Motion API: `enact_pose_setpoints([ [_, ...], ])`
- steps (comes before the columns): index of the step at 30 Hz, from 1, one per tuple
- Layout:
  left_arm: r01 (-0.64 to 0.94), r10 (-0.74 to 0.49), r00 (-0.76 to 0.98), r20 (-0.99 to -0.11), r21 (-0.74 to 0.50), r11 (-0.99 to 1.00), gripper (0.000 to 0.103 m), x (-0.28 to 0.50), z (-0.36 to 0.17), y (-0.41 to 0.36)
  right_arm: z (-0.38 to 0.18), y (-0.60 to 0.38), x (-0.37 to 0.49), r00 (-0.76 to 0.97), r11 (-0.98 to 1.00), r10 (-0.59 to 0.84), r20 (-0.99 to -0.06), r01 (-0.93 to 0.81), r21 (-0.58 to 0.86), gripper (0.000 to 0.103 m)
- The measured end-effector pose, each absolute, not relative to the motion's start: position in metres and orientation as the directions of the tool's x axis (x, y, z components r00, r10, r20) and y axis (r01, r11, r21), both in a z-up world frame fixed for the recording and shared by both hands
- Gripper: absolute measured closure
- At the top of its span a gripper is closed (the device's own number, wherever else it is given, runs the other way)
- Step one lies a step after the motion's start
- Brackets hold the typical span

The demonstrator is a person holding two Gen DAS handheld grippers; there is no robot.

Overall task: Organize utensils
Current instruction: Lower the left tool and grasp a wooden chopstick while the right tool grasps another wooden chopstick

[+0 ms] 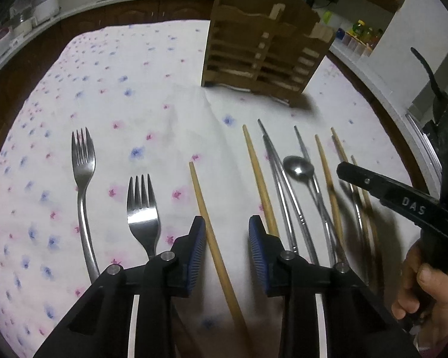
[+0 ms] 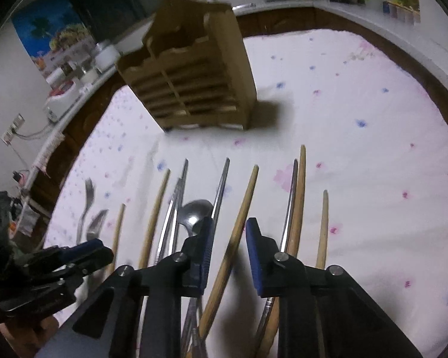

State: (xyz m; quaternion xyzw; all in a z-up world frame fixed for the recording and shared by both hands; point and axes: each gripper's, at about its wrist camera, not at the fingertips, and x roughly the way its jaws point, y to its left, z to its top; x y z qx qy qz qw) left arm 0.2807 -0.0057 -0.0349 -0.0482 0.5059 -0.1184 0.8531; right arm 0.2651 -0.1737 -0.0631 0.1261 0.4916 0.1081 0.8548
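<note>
A wooden slatted utensil holder [image 1: 262, 44] stands at the back of the flowered cloth; it also shows in the right wrist view [image 2: 194, 71]. Two forks [image 1: 83, 179] [image 1: 142, 208] lie at the left. Wooden chopsticks [image 1: 215, 238], metal chopsticks [image 1: 283, 185] and a spoon [image 1: 298, 167] lie in a row. My left gripper [image 1: 227, 238] is open, its jaws on either side of a wooden chopstick. My right gripper [image 2: 227, 238] is open over another wooden chopstick [image 2: 236, 226]; it shows at the right of the left wrist view [image 1: 373, 185].
The cloth [image 1: 134, 95] covers a round table with a dark wooden rim. A kitchen counter with jars and bottles [image 2: 83, 65] runs behind. A hand [image 1: 424, 292] holds the right gripper at the right edge.
</note>
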Motion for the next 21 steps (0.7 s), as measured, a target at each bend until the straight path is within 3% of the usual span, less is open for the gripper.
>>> enact_pose_setpoints([
  [10, 0.163, -0.223, 0.400, -0.889, -0.171, 0.972, 0.082, 0.300, -0.056, -0.013, -0.078, -0.162, 0.284, 0.432, 0.968, 0.247, -0.867, -0.071, 0.240, 0.085],
  [15, 0.157, -0.199, 0.394, -0.897, -0.147, 0.977, 0.095, 0.308, -0.059, -0.016, -0.079, -0.159, 0.284, 0.438, 0.975, 0.220, -0.872, -0.087, 0.203, 0.091],
  [21, 0.148, -0.226, 0.394, -0.891, -0.181, 0.972, 0.099, 0.305, -0.057, -0.014, -0.077, -0.163, 0.283, 0.441, 0.962, 0.267, -0.857, -0.067, 0.264, 0.094],
])
